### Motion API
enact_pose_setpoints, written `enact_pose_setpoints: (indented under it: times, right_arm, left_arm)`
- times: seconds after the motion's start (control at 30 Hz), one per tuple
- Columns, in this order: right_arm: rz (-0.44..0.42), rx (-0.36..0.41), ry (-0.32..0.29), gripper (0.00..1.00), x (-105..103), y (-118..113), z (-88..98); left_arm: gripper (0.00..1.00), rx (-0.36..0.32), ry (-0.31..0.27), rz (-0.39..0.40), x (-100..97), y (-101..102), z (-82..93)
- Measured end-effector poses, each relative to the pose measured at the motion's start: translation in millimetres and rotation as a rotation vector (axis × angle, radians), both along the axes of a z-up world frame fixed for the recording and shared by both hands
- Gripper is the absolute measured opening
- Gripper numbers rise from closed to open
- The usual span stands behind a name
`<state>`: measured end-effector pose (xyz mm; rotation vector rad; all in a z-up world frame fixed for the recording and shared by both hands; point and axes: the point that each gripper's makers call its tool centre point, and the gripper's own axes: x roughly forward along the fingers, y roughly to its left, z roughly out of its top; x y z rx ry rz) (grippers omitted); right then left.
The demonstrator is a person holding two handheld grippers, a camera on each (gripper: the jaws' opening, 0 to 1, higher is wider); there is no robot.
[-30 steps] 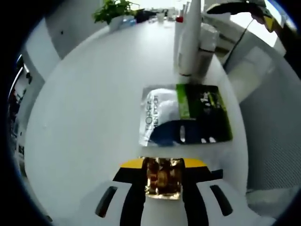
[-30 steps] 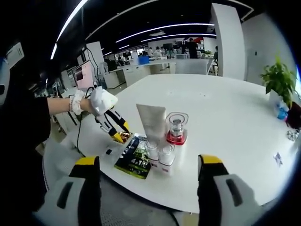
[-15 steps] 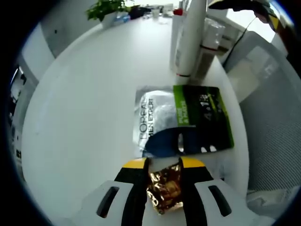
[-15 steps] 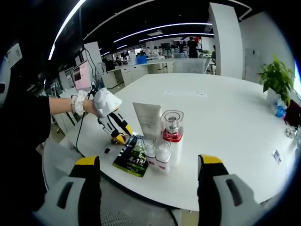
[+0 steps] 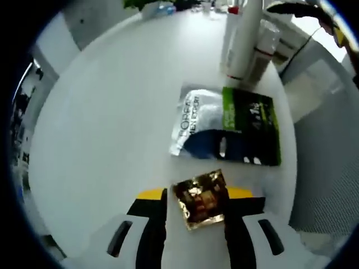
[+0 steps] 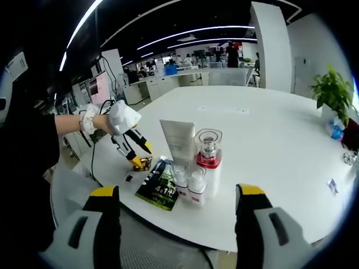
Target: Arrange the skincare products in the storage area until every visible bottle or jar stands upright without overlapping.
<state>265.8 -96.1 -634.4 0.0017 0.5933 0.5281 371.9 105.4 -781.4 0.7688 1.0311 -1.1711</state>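
On the white round table [image 6: 269, 140] a green-and-silver sachet [image 5: 230, 126] lies flat beside upright bottles [image 6: 193, 162], a potted plant [image 6: 334, 92] well apart, while the left hand-held gripper [image 5: 196, 204] pinches a crinkled gold packet [image 5: 200, 198] and the right hand-held gripper [image 6: 171, 216] gapes wide.

Count on the table [image 6: 269, 145]: 1 white tube [image 6: 178, 143], 1 red-collared pump bottle [image 6: 208, 154], 2 small clear-capped bottles [image 6: 180, 178] and [image 6: 197, 182], all upright in one cluster. 1 green-and-silver sachet [image 5: 230, 126] lay flat. 1 gold foil packet [image 5: 200, 198] sat between the left gripper's [image 5: 195, 208] jaws. 2 grippers total, the right one [image 6: 175, 210] with nothing between its jaws. 1 potted plant [image 6: 332, 95] at the far edge.
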Motion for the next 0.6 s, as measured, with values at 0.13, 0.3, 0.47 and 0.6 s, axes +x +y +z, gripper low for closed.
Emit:
enact_pose_setpoints:
  times: [0.13,0.3,0.47,0.6]
  right_arm:
    - [0.01,0.006,-0.001,0.85,1.7,1.4,0.6]
    - [0.013,0.006,0.002,0.85,4.5,0.0,-1.1]
    - [0.025,0.004,0.004,0.85,6.8,-0.2,-2.5]
    - [0.034,0.004,0.005,0.85,8.1,0.2,-2.9]
  left_arm:
    - [0.43,0.027,0.009,0.082,0.2,8.6,-4.0]
    - [0.41,-0.025,-0.004,0.182,3.8,5.8,-4.1]
    - [0.39,-0.029,-0.028,0.172,3.7,5.9,-4.5]
    - [0.33,-0.032,-0.029,0.121,5.6,5.0,-4.2]
